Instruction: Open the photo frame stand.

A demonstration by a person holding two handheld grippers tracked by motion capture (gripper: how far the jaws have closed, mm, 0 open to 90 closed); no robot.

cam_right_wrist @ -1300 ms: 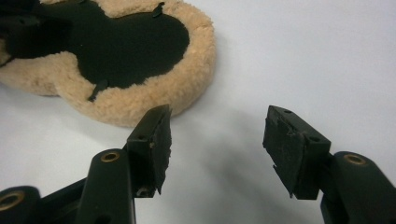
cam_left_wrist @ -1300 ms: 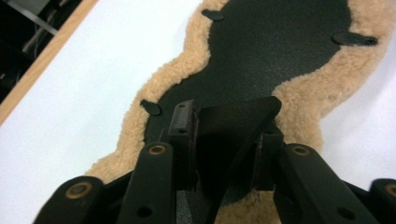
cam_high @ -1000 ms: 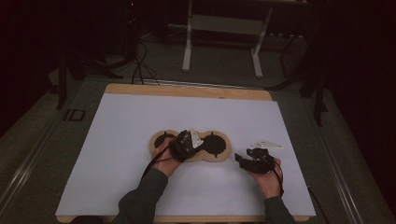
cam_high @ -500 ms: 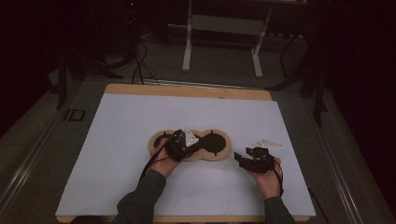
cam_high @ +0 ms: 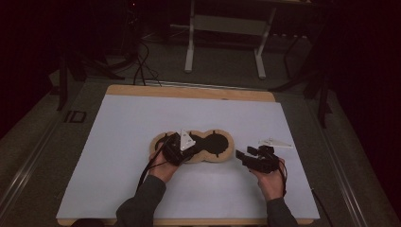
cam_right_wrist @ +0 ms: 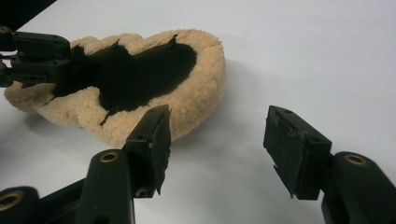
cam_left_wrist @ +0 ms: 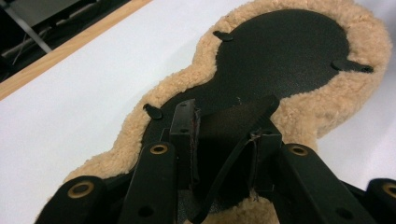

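A tan fleece pad [cam_high: 231,147] shaped like a figure eight lies on the white mat [cam_high: 142,118]; a black sheet [cam_high: 215,142] covers its middle. My left gripper [cam_high: 188,146] sits on the pad's left half. In the left gripper view the left gripper [cam_left_wrist: 224,135] has a raised fold of the black sheet [cam_left_wrist: 289,51] pinched between its pads, with the fleece rim [cam_left_wrist: 369,42] beyond. My right gripper [cam_high: 245,153] hovers just right of the pad, open. In the right gripper view the right gripper [cam_right_wrist: 224,140] has only bare mat between its pads, and the pad [cam_right_wrist: 198,93] lies ahead to the left.
The mat covers a wooden table whose edge [cam_high: 189,91] shows at the back. Beyond it stand a white metal frame [cam_high: 191,42] and cables [cam_high: 139,66] on the dark floor. The left gripper [cam_right_wrist: 39,56] shows at the far left of the right gripper view.
The left gripper has edged slightly left on the pad. The right hand has kept still.
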